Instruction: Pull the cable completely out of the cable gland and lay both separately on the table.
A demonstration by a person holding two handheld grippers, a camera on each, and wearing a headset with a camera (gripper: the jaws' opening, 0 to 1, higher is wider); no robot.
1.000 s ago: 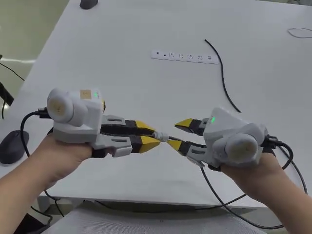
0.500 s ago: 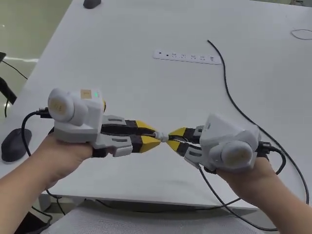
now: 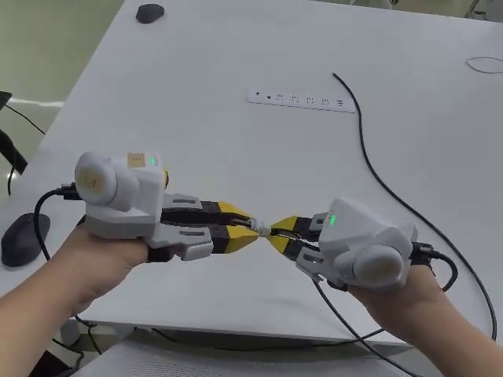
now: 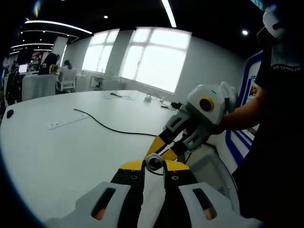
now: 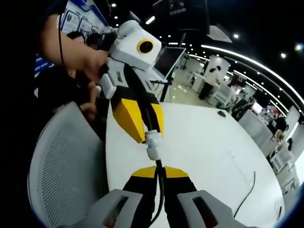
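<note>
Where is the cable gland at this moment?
In the head view the cable gland sits centre, clamped by the left tool, just left of the right tool.

In the head view the gland (image 3: pixel 258 228) is a small white speck at centre frame, mostly covered by the clamped tips of the left hand-held gripper (image 3: pixel 248 229). How far the cable (image 5: pixel 157 164) reaches inside it cannot be told. At the bottom centre of the right gripper view, the cable drops out of sight between the pinched jaws of the right hand-held gripper (image 5: pixel 160 172). The power strip (image 3: pixel 297 100), upper centre on the counter (image 3: pixel 196 94), has sockets too small to count.
</note>
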